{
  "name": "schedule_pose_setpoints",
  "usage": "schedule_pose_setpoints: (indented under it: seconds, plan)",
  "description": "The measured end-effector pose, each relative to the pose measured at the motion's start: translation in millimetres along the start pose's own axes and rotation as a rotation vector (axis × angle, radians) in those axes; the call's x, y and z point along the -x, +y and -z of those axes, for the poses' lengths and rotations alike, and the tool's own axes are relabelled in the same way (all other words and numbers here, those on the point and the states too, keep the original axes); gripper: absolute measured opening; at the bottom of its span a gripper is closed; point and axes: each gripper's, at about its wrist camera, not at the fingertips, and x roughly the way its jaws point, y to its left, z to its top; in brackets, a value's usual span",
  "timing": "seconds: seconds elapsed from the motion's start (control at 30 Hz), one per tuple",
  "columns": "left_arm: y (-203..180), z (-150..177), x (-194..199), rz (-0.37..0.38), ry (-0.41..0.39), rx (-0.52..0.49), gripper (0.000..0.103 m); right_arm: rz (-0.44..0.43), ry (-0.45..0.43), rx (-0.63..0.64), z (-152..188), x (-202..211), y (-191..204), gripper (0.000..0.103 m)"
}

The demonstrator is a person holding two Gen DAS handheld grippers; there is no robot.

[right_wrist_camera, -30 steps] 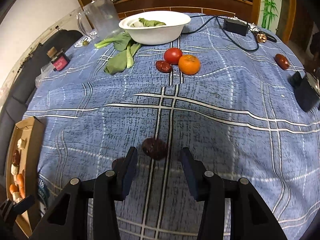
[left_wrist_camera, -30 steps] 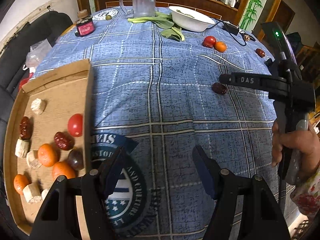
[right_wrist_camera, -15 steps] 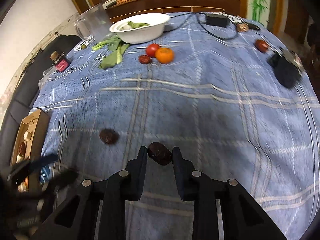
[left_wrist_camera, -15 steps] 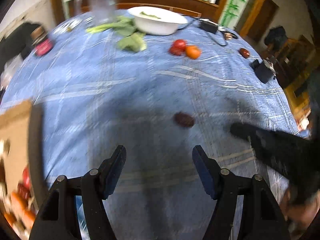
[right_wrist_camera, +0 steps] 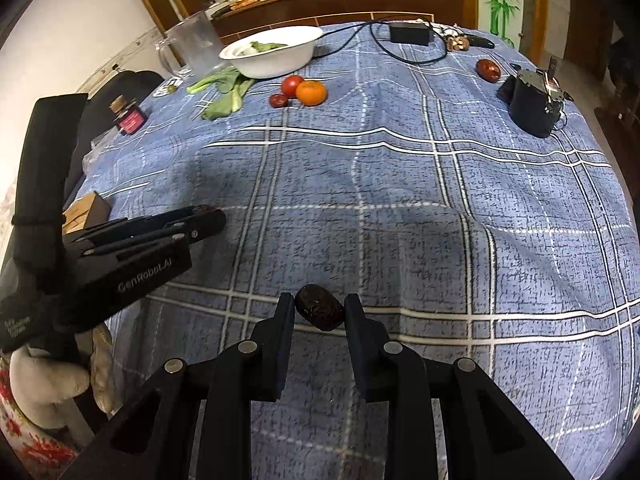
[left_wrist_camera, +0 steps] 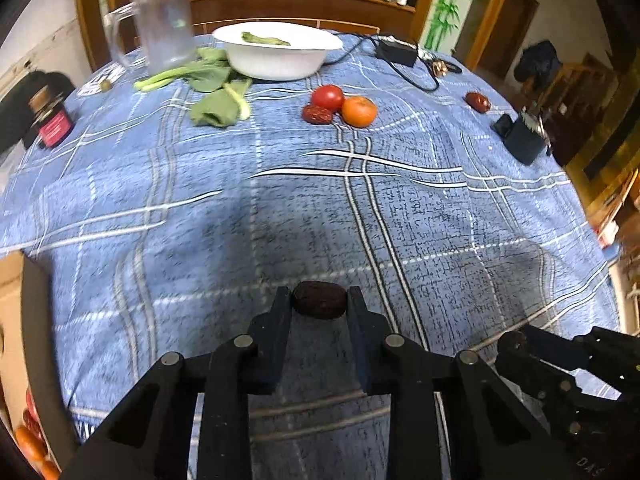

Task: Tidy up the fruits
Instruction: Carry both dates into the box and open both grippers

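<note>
Between the fingers of the left gripper (left_wrist_camera: 319,305), at the near edge of the left wrist view, a dark wrinkled date (left_wrist_camera: 319,299) is pinched, both finger pads pressed against its ends above the blue checked tablecloth (left_wrist_camera: 280,200). At the same spot in the right wrist view, a second dark date (right_wrist_camera: 320,307) is clamped by the right gripper (right_wrist_camera: 319,310), its fingers drawn in tight on either side.

To the near left, the edge of a cardboard box (left_wrist_camera: 10,320) is seen, with orange and red fruit showing at its lower corner; the rest of it is cut off by the frame. In the right wrist view the left gripper is seen at the left, pointing right over the cloth.

Farther out, at the middle of the table, a red tomato (left_wrist_camera: 328,97), an orange (left_wrist_camera: 359,111) and a red date (left_wrist_camera: 317,114) are grouped together, touching or nearly so. Well to the right of them, another red date (left_wrist_camera: 477,102) lies alone, near a black box-shaped device (left_wrist_camera: 520,140).

At the far side, leafy greens (left_wrist_camera: 208,92) are spread on the cloth beside a white bowl (left_wrist_camera: 276,50), in which a green leaf is held. A clear plastic jug (left_wrist_camera: 160,32) stands left of the bowl, and a small dark jar (left_wrist_camera: 50,118) with a pink label is placed at the far left edge. A black power adapter (left_wrist_camera: 394,50) with its cable is laid right of the bowl.
</note>
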Motion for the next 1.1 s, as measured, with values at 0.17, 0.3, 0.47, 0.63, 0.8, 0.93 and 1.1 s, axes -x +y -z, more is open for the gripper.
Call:
schedule_pose_setpoints:
  seconds: [0.17,0.3,0.47,0.63,0.8,0.93,1.1]
  plan:
    - [16.7,19.0,41.0,0.014,-0.044,0.063,0.026,-0.051,-0.004,0.031,2.3,7.6,24.4,0.027]
    - [43.8,42.0,85.5,0.004,-0.081,0.132,0.026,-0.129,0.000,0.088,3.7,13.4,65.7,0.028]
    - [108.1,89.4,144.4,-0.065,-0.101,0.274,0.027,-0.258,0.024,0.185,8.9,16.7,135.4,0.028]
    - [169.0,149.2,180.0,-0.200,-0.060,0.379,0.027,-0.369,0.077,0.318,27.5,13.6,215.2,0.028]
    - [212.7,194.1,192.4,-0.280,-0.012,0.467,0.027,-0.412,0.135,0.444,53.2,0.9,276.6,0.028]
    - [228.3,208.8,190.2,-0.286,0.017,0.491,0.027,-0.419,0.179,0.495,70.1,-12.3,304.0,0.028]
    - [225.4,212.5,182.2,-0.299,0.045,0.448,0.027,-0.397,0.216,0.527,87.9,-30.8,321.5,0.029]
